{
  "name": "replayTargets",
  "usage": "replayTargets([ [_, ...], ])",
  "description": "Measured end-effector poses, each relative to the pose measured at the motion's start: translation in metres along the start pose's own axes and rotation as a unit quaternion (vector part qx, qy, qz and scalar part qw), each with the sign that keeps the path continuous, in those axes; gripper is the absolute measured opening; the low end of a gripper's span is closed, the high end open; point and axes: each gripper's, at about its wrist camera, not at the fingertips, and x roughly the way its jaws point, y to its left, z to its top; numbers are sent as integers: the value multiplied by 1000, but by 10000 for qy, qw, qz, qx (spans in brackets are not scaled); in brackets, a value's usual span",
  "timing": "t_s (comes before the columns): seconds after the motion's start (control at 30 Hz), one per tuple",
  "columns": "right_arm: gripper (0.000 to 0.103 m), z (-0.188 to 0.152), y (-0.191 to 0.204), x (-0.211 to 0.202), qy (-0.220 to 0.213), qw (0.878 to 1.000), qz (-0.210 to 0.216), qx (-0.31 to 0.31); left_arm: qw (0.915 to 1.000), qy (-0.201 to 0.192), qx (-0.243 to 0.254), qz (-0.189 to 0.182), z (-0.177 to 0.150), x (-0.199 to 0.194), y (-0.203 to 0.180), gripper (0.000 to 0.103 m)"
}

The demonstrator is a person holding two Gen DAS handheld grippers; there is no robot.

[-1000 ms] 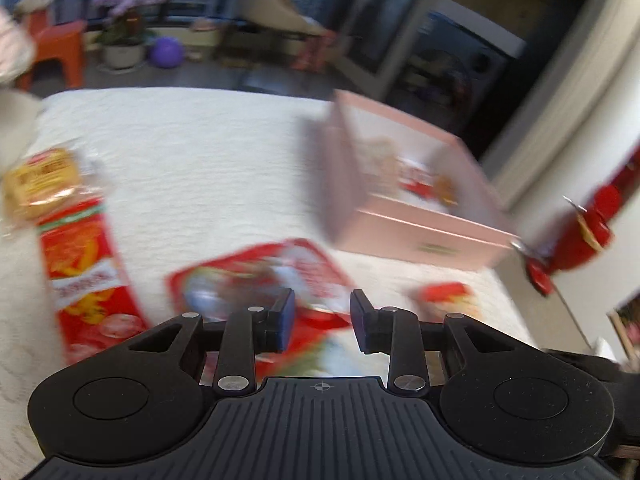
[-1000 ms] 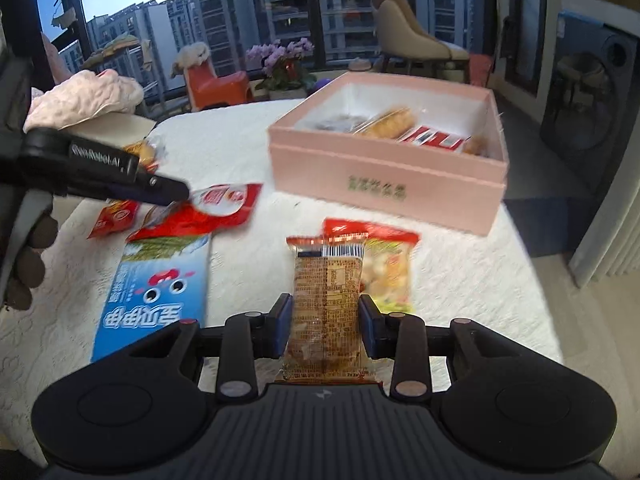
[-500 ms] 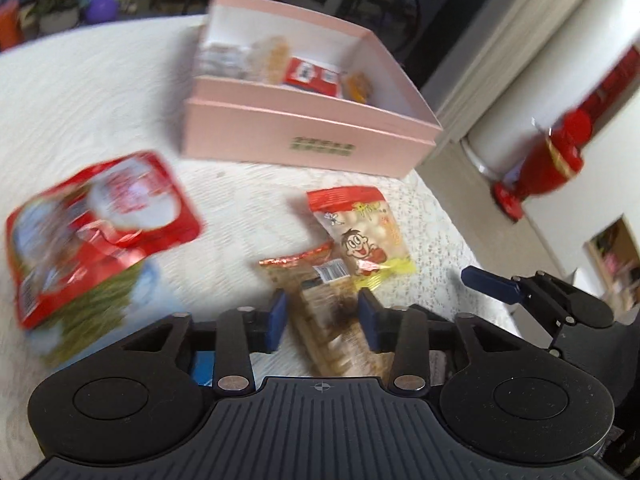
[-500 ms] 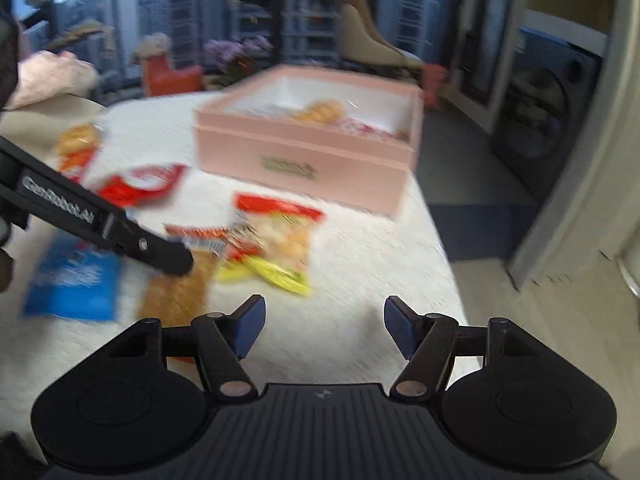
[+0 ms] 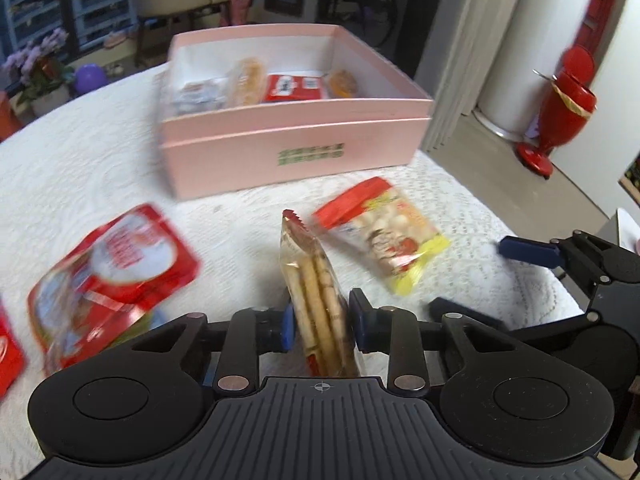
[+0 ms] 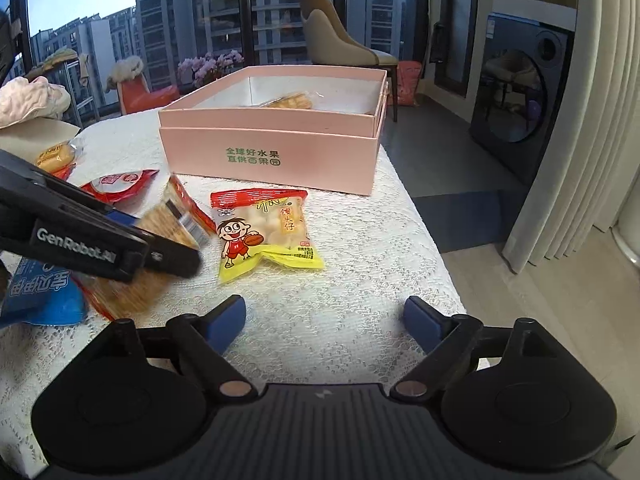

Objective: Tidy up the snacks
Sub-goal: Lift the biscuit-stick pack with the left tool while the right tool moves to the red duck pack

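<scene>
Left wrist view has the left gripper, jaws just closed, clamped on the biscuit pack standing on edge, long axis pointing at the pink box dead ahead, while the right gripper, jaws just opened, sits empty.

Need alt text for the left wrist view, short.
The left gripper is shut on a clear cracker pack, held on edge above a white tablecloth. A red-and-yellow snack bag lies just beyond, an open pink box with several snacks behind it, and a red pouch to the left. The open right gripper shows at right.
</scene>
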Motion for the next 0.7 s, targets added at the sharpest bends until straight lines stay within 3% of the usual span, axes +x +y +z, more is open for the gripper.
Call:
replayTargets([
  [0.2,96,0,2,3,-5,10000,76,-17,9964,-138,-679,-487,-16,-18,36,28],
  [0.37,99,7,4,4,263,9994,149,-141,9903,-696,-915,-780,-16,-57,54,25],
  [0.47,91,23,13,2,301,9984,458,-148,9874,-1062,-1028,-570,-13,-84,71,25],
  [0.57,91,48,32,1,217,9949,983,-107,9813,-1338,-1345,-313,-19,-104,100,25],
  [0.63,91,67,48,7,297,9894,1418,83,9748,-1480,-1665,-116,-28,-114,122,25],
  [0.7,91,83,65,22,655,9776,1943,486,9678,-1562,-1967,154,-39,-122,143,25],
])
